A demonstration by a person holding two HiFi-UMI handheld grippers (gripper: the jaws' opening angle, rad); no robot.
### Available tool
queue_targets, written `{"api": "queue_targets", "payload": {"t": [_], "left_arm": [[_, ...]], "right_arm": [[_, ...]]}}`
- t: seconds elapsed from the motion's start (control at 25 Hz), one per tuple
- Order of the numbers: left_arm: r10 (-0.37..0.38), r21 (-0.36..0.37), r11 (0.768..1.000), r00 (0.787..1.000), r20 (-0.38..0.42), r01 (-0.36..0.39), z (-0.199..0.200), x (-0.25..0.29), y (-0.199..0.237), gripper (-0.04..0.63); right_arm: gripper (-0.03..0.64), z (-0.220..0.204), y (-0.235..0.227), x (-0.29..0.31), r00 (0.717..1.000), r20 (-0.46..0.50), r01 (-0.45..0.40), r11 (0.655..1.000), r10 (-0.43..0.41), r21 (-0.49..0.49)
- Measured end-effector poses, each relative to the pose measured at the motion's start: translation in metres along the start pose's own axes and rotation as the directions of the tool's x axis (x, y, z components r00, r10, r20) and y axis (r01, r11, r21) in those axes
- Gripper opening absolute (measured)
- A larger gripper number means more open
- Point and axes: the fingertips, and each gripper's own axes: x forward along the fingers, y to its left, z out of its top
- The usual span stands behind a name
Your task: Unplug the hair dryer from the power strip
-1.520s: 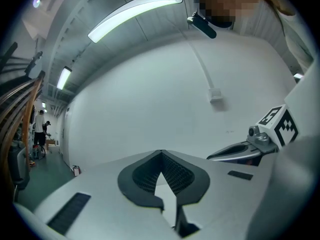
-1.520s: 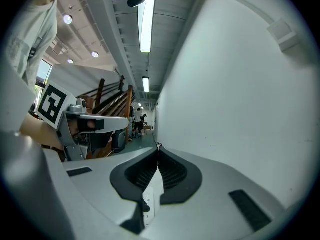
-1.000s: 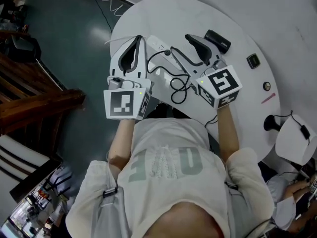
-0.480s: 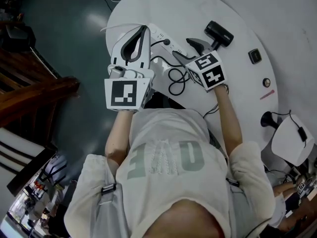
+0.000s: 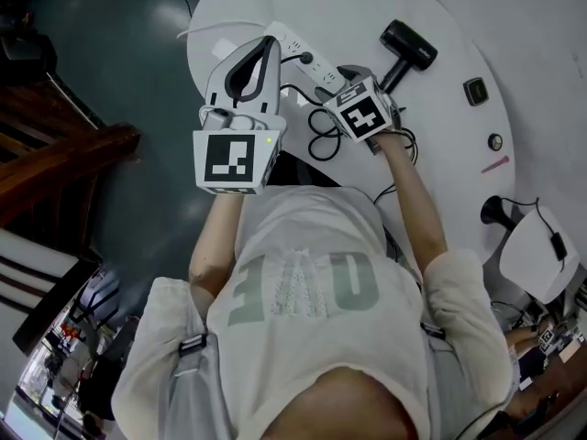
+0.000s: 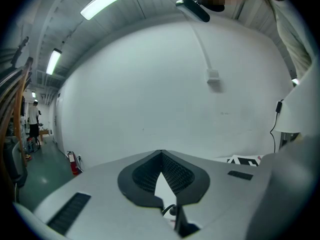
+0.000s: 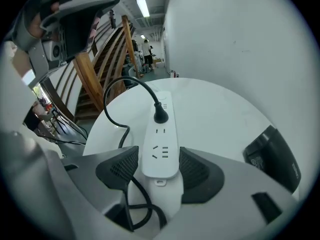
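White round surface [image 5: 440, 26] in a big plain-walled room, wooden stairs off to one side. Nearest, in the right gripper view: right gripper [image 7: 159, 170] w/ jaws wide apart, straddling the near end of the power strip [image 7: 161, 134]. Pads flank it, but I can't see them pressing on it. A bit further along the strip the black plug [image 7: 160, 115] stands upright in a socket. Its cord [image 7: 112, 96] arcs off to the side, then loops back under the jaws. Hair dryer [image 7: 270, 151] lies farther off at that view's right, apart from the strip. Left gripper [image 6: 161, 156]: jaws shut, nothing btwn them, near the strip's far end in the head view.

Handling, as a guess: strip is prob. light, smooth plastic, so it'll lift or skid w/ the plug unless pinned across its width. Plug looks small, stiff, rounded, prob. a friction fit. Take hold on the plug body, not the limp cord, and pull straight out of the socket.
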Motion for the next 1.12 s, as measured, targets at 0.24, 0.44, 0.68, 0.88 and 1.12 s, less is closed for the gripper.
{"api": "queue_targets", "payload": {"t": [0.24, 0.44, 0.68, 0.88, 1.12], "left_arm": [[-0.019, 0.010, 1.000, 0.999, -0.041, 0.019, -0.010, 0.003, 0.006, 0.012], [-0.062, 0.007, 0.998, 0.992, -0.109, 0.063, -0.024, 0.010, 0.010, 0.012], [-0.112, 0.014, 0.993, 0.987, -0.115, 0.114, -0.023, 0.023, 0.006, 0.012], [-0.253, 0.002, 0.965, 0.935, -0.247, 0.262, -0.053, 0.043, -0.014, 0.165], [-0.349, -0.010, 0.927, 0.851, -0.391, 0.376, -0.111, 0.061, -0.034, 0.251]], "right_arm": [[0.258, -0.001, 0.001, 0.008, 0.996, -0.075, 0.044, 0.998, -0.047, -0.046], [0.256, -0.001, 0.002, 0.009, 0.994, -0.099, 0.041, 0.998, -0.045, -0.043], [0.256, -0.003, -0.001, 0.009, 0.994, -0.099, 0.047, 0.998, -0.050, -0.029], [0.256, -0.003, 0.000, 0.010, 0.993, -0.107, 0.045, 0.999, -0.047, -0.024], [0.256, -0.001, 0.002, 0.009, 0.994, -0.102, 0.044, 0.999, -0.045, -0.014]]}}
